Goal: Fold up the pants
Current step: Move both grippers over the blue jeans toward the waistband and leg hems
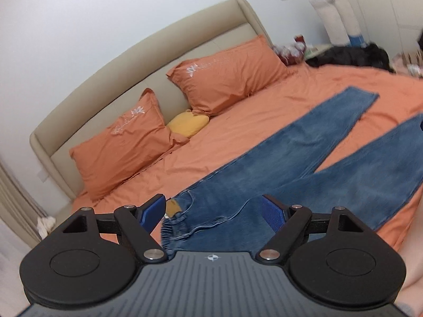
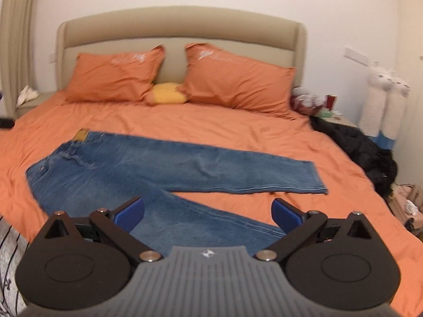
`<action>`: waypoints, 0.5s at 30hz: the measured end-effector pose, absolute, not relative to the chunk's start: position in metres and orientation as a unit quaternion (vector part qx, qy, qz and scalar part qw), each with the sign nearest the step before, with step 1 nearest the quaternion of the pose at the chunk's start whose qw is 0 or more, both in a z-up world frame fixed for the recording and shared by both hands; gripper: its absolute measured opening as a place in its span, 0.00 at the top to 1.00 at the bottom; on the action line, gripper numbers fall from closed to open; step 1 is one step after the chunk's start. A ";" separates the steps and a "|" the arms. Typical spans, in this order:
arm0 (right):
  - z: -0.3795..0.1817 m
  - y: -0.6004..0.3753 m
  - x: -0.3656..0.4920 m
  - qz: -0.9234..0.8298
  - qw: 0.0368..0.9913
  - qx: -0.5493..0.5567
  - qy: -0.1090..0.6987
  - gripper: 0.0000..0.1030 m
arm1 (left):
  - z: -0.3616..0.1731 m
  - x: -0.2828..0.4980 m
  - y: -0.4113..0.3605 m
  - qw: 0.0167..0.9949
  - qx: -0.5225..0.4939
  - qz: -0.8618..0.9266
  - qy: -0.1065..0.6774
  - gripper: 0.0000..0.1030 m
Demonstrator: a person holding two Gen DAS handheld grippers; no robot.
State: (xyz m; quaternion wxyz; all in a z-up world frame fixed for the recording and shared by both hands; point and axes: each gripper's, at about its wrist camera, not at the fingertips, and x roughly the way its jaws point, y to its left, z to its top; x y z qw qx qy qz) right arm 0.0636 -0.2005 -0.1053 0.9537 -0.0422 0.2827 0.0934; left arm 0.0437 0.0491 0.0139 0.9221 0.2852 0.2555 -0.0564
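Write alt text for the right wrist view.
Blue jeans lie flat, legs spread apart, on an orange bed. The right gripper hovers over the nearer leg, jaws open. Two orange pillows lean on the beige headboard.

Blue jeans (image 2: 148, 169) lie spread flat on the orange bed (image 2: 238, 126), legs apart, waistband away from the black jacket (image 2: 357, 153). The right tongs (image 2: 208, 208) hover over the near leg, jaws wide apart.
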 end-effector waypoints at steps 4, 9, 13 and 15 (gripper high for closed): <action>-0.126 -0.164 0.083 0.150 0.939 -0.049 0.305 0.05 | 0.001 0.063 0.068 0.889 0.371 -0.060 0.264 0.11; -0.176 -0.118 0.115 0.181 0.902 -0.103 0.379 0.26 | -0.045 0.094 0.098 0.833 0.454 -0.069 0.310 0.11; -0.218 -0.089 0.140 0.191 0.875 -0.114 0.430 0.31 | -0.094 0.119 0.123 0.798 0.481 -0.084 0.354 0.12; -0.237 -0.077 0.152 0.194 0.861 -0.114 0.456 0.38 | -0.119 0.128 0.134 0.778 0.494 -0.097 0.375 0.13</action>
